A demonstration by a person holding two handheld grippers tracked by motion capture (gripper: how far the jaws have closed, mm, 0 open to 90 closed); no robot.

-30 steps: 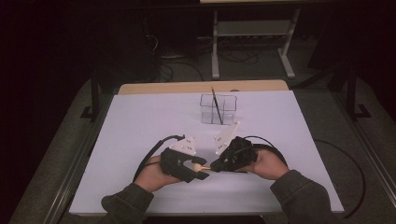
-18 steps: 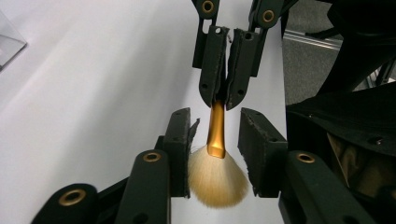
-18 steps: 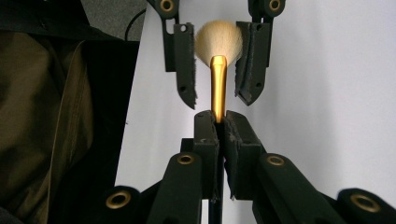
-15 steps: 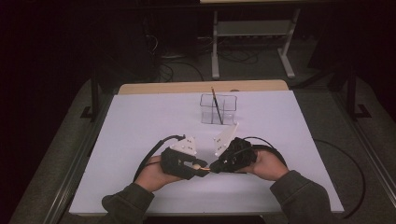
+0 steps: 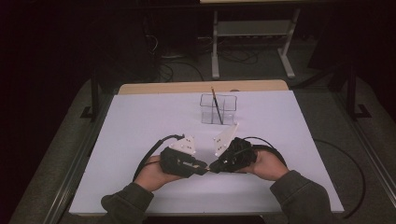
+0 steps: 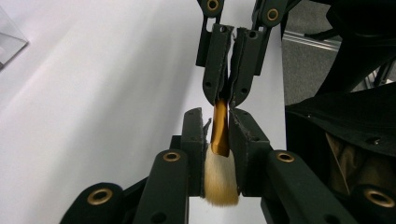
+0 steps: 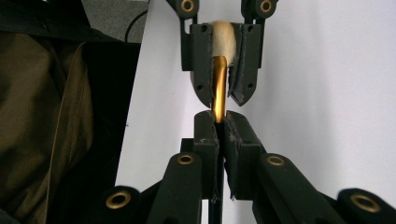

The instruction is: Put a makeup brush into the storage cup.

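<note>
Brush [image 6: 219, 135] — gold ferrule between left gripper [image 6: 217, 122] fingers, just closing beside it | right gripper [image 7: 218, 122] fingers clamped on handle | above bench [image 5: 140, 121].

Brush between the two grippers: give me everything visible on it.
The brush has a tuft of pale cream bristles, a shiny gold-orange metal ferrule and a thin dark handle that is mostly hidden. It lies roughly level above the white table, spanning the two grippers tip to tip. The right gripper is shut on the handle just behind the ferrule. The left gripper has just been closing, its jaws flanking the ferrule and bristles; whether its pads already press on them cannot be told.
</note>
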